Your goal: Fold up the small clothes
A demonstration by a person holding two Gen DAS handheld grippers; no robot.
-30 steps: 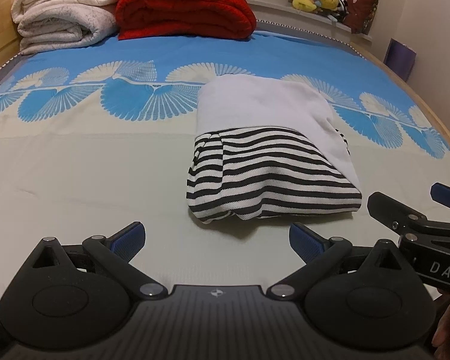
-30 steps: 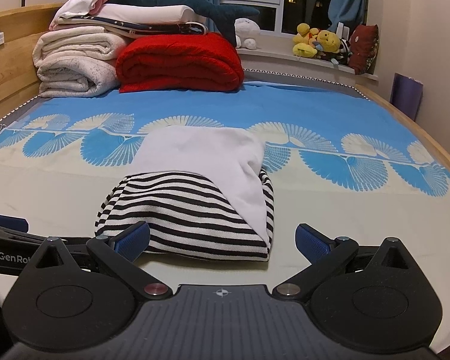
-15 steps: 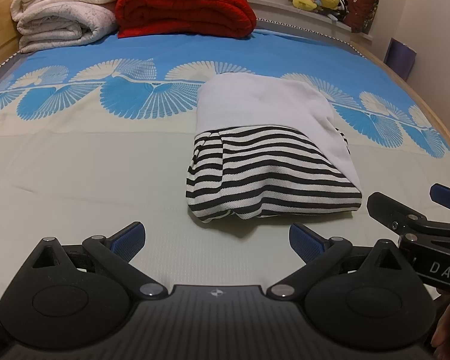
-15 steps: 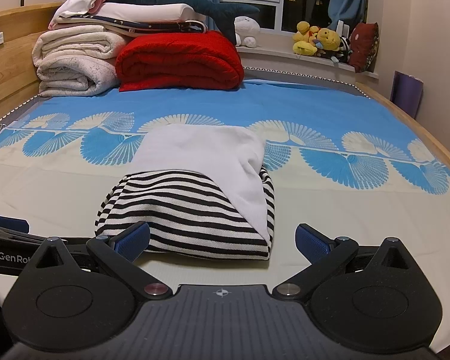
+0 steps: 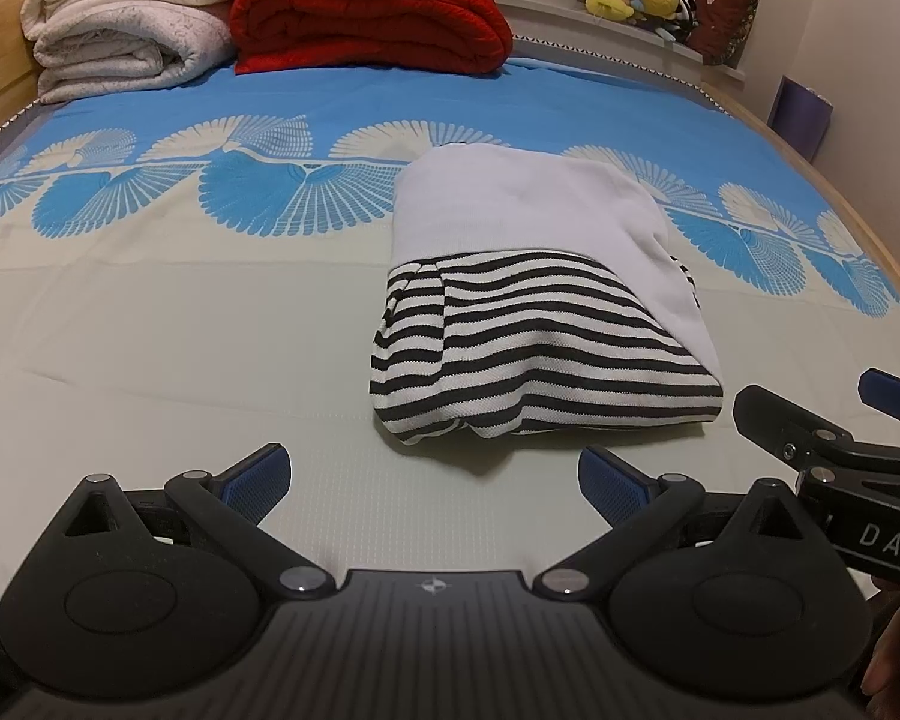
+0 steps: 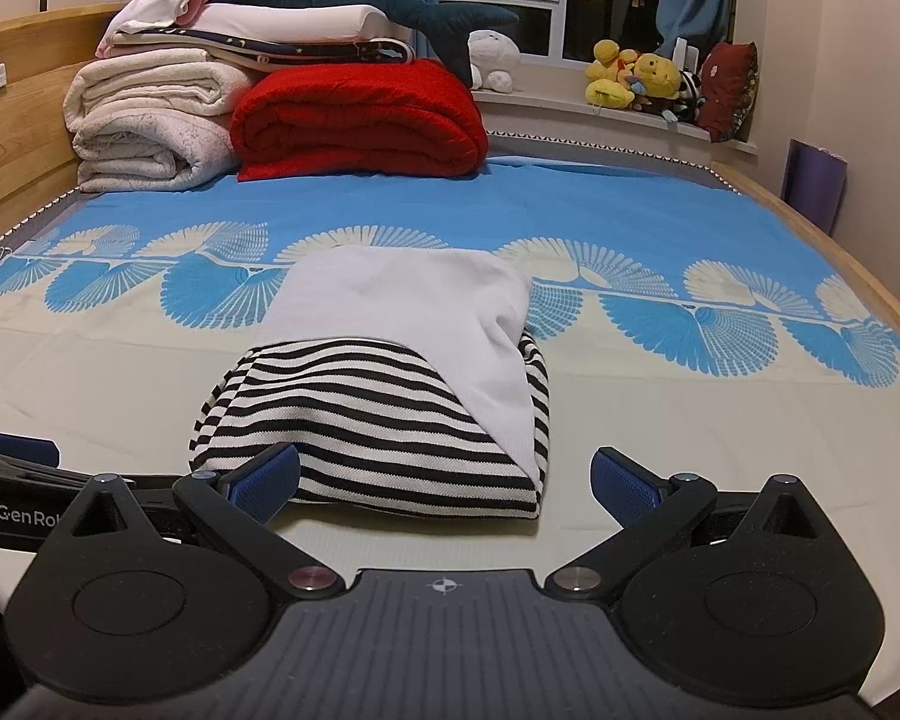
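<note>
The folded garment [image 5: 540, 324] is lying on the bed [image 5: 150, 324], its white part over the striped part. The left gripper [image 5: 432, 471] and the right gripper [image 6: 444, 477] are hovering just before it, jaws wide apart and holding nothing.

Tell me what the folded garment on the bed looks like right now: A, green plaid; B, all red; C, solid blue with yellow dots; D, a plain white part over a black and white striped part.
D: the folded garment shows a plain white part lying across black and white stripes, resting on the bed sheet ahead of both open grippers.
</note>
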